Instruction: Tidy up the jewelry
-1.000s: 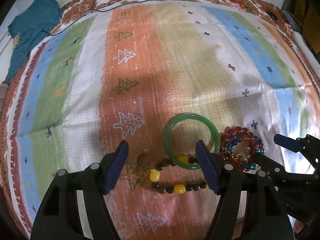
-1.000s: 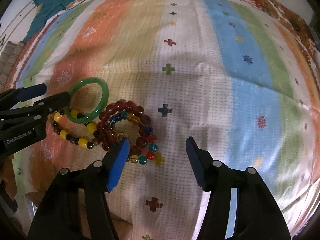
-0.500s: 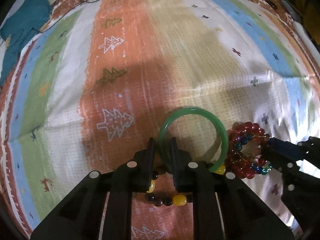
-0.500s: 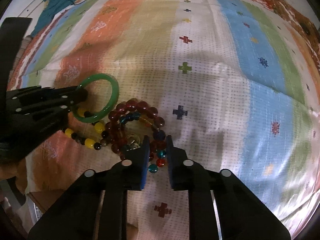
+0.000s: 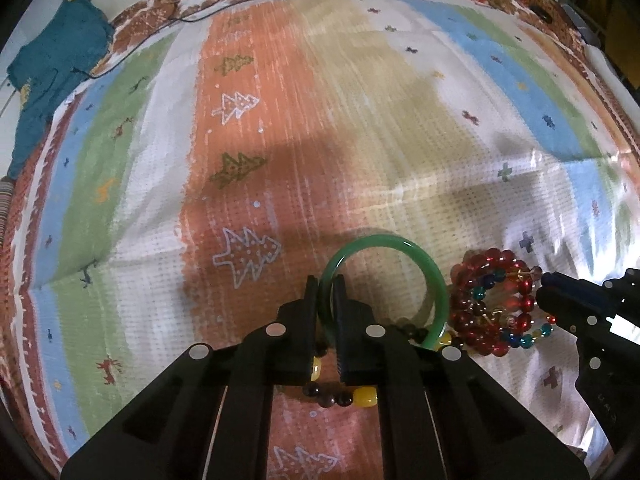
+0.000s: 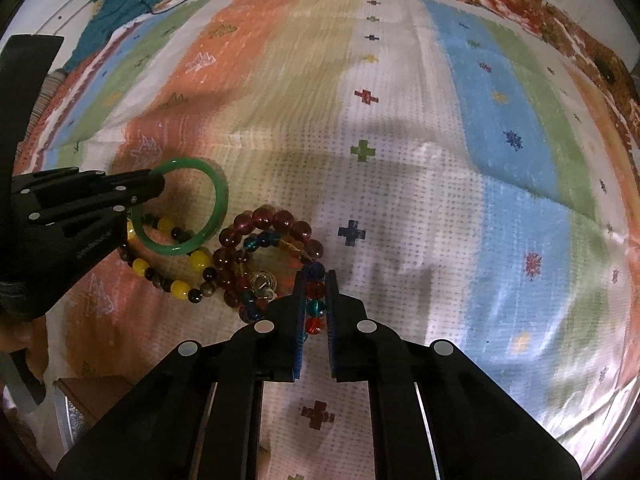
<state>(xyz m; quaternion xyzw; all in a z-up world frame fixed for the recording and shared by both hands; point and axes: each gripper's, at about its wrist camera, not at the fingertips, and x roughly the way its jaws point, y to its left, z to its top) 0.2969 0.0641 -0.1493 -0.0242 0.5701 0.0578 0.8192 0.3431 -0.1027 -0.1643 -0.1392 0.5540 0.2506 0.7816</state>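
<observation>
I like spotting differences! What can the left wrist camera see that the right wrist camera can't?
Only the left wrist view shows the left gripper head-on, its jaws shut on the green bangle. Only the right wrist view shows the right gripper pinching colourful beads of the red bead bracelet between its jaws. Both show the bangle, the yellow-and-brown bead bracelet, the striped cloth and the teal cloth.

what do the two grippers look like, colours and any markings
Both are matte black plastic. The left gripper and the right gripper each have two broad angular fingers that taper forward, dotted with round silver rivets. The right one's finger pads are blue. Seen from the right wrist, the left gripper carries small pale lettering on its side, too small to read. No cables or sleeves show.
</observation>
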